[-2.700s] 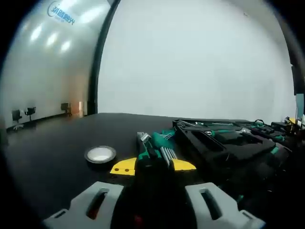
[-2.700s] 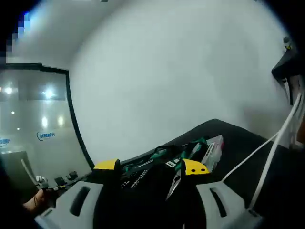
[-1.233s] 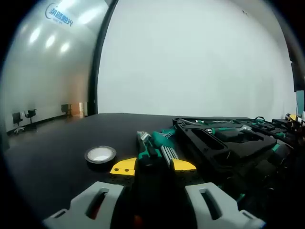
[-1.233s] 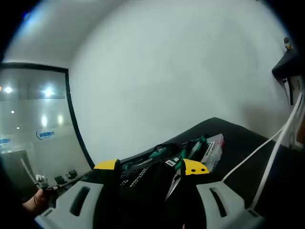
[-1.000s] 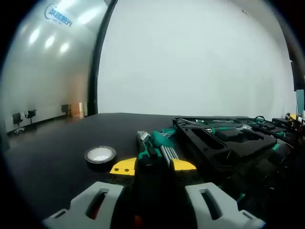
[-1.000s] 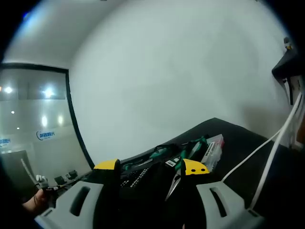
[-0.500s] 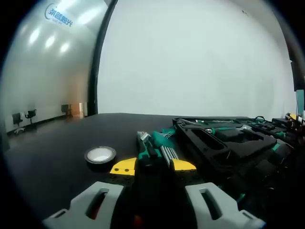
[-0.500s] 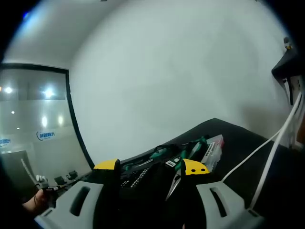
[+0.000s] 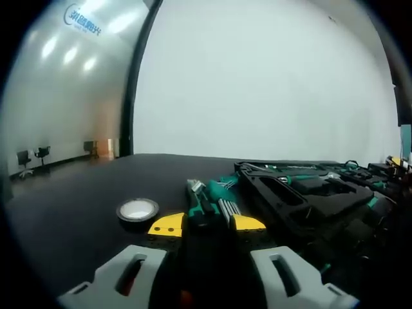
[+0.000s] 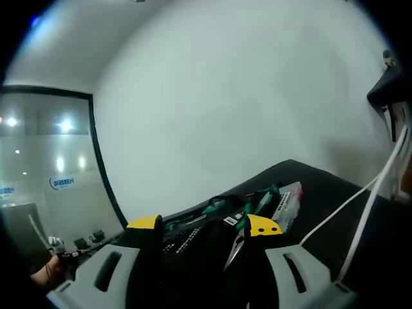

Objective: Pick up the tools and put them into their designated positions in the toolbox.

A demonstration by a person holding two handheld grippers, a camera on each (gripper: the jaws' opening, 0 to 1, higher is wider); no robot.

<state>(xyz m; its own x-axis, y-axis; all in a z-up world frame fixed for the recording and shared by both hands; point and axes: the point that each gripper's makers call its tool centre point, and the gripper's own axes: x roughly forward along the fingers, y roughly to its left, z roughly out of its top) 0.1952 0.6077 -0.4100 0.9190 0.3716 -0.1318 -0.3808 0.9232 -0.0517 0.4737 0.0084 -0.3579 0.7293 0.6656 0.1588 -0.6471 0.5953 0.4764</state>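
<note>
In the left gripper view, the left gripper (image 9: 206,224) sits low over a black table (image 9: 77,193), its two yellow-tipped fingers (image 9: 167,224) standing apart with nothing between them. Just beyond the tips lies a cluster of green-handled tools (image 9: 211,196) on the table, including what looks like a set of hex keys (image 9: 226,207), though the pieces are hard to separate. To the left of them, apart from the rest, a roll of black tape (image 9: 138,210) lies flat. To the right, the black toolbox (image 9: 302,196) lies open on the table, with moulded recesses showing and some green-handled pieces already in its far part. In the right gripper view, the right gripper (image 10: 203,225) also has its yellow-tipped fingers (image 10: 145,223) apart and holds nothing. Ahead of it the toolbox (image 10: 193,239) is seen from its other side, with pliers (image 10: 241,241) and further green-handled tools in or on it; which recess each one occupies cannot be told. A white cable (image 10: 370,206) runs across the right of that view, and a hand (image 10: 42,271) shows at the lower left edge.
</note>
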